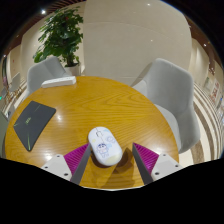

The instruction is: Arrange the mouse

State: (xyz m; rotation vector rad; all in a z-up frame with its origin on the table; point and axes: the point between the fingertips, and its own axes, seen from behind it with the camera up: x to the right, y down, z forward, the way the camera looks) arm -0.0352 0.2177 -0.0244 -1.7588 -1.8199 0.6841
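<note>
Mouse (104, 146) sits on the round surface (120, 105), between the wide-open fingers (110, 158), not gripped yet. Grabbing and placing it are, I think, still left.

White mouse (104, 146) on round wooden table (130, 105), between spread gripper (110, 156) fingers, laptop (33, 123) nearby

We see a round wooden table (110, 105) flanked by two grey chairs (165, 85), a leafy potted plant (60, 35) standing against pale walls (125, 35) behind.
</note>
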